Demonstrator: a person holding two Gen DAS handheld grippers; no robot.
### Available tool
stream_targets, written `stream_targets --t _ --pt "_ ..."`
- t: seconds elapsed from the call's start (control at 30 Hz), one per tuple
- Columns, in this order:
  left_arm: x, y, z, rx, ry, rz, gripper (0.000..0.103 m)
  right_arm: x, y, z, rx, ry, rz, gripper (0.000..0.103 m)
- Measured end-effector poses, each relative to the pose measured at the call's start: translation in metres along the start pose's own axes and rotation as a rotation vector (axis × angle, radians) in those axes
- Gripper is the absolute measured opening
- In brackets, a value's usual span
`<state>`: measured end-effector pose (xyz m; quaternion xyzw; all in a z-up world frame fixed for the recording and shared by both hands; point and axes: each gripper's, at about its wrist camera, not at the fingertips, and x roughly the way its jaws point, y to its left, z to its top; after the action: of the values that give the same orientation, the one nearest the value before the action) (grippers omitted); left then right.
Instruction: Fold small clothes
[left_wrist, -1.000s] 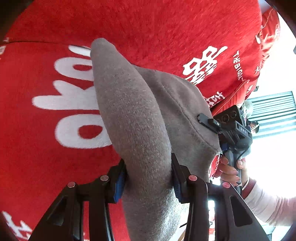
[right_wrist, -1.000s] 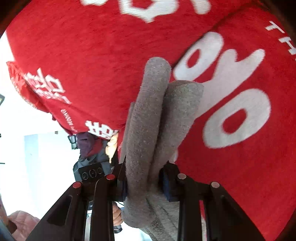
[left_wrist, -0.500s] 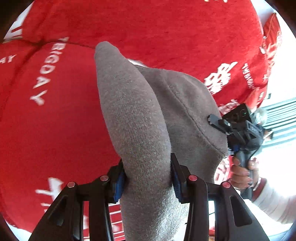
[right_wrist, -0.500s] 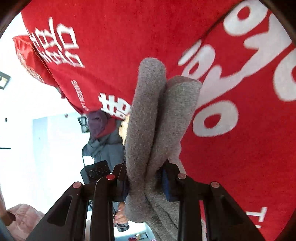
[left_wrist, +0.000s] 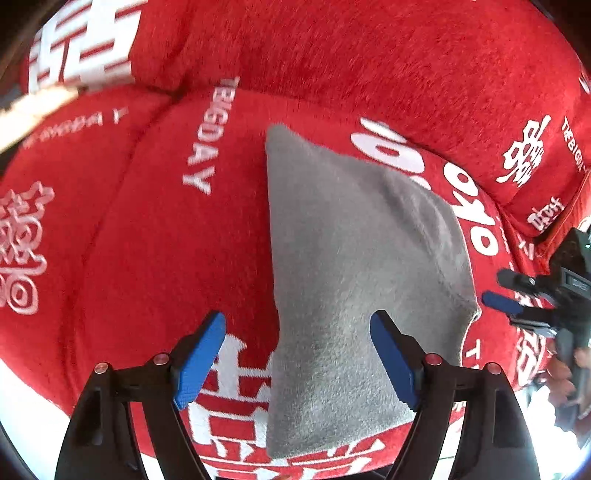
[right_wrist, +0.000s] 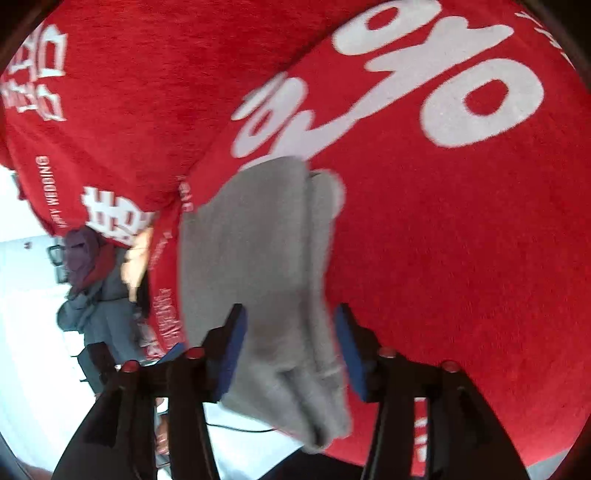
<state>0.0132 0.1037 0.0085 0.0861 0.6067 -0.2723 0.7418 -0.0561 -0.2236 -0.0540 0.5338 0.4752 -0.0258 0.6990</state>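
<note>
A small grey knitted garment (left_wrist: 351, 280) lies folded flat on the red sofa seat (left_wrist: 155, 258). My left gripper (left_wrist: 297, 356) is open above its near left corner, its blue pads wide apart and holding nothing. The right gripper shows at the right edge of the left wrist view (left_wrist: 509, 295), at the garment's right corner. In the right wrist view the grey garment (right_wrist: 258, 266) runs between the blue pads of my right gripper (right_wrist: 288, 347). The pads stand slightly apart from the cloth, and the view is blurred.
The red sofa cover carries white lettering and its backrest (left_wrist: 369, 55) rises behind the seat. A seam between cushions (left_wrist: 122, 166) runs to the left. A person in grey (right_wrist: 92, 295) sits beyond the sofa's edge in the right wrist view.
Both grippers carried the pinched garment down onto the seat. My left gripper opened and let it go; the cloth now lies flat. My right gripper's pads have widened.
</note>
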Motion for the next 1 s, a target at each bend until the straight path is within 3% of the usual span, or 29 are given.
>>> stream_targets --t 0.03,0.13,0.2,0.27,0.37,0.47,0.6,0.73,0.9,1.0 --pt "-0.002 -0.005 0.002 0.018 -0.013 0.032 0.101 0.004 0.006 -0.005 0.002 0.016 0.023 0.057" --pt "-0.01 -0.009 0.007 0.034 -0.052 0.075 0.103 0.027 0.02 -0.007 0.005 0.06 -0.018 0.056" --pt "-0.019 -0.004 0.008 0.002 -0.078 0.087 0.103 0.04 0.02 -0.007 0.018 0.063 -0.045 0.021" --pt "-0.024 -0.004 0.009 -0.018 -0.099 0.098 0.103 0.038 0.025 -0.01 0.0 0.015 -0.067 0.015" --pt "-0.022 0.003 0.006 -0.023 -0.087 0.105 0.103 0.032 0.035 -0.022 -0.087 -0.018 -0.161 0.014" --pt "-0.01 0.01 0.0 -0.047 -0.038 0.111 0.103 0.046 0.022 -0.03 -0.112 0.013 -0.263 0.014" --pt "-0.001 0.018 -0.009 -0.051 0.01 0.161 0.103 0.046 0.019 -0.035 -0.092 -0.013 -0.258 0.014" --pt "-0.002 0.014 -0.015 -0.004 0.023 0.174 0.103 0.038 0.027 -0.042 -0.095 -0.001 -0.31 0.025" --pt "0.0 0.011 -0.013 0.004 0.045 0.161 0.103 0.017 0.044 -0.064 -0.114 -0.009 -0.238 0.025" --pt "0.009 0.009 -0.013 0.011 0.076 0.182 0.103 0.026 0.062 -0.076 -0.182 0.019 -0.22 0.024"
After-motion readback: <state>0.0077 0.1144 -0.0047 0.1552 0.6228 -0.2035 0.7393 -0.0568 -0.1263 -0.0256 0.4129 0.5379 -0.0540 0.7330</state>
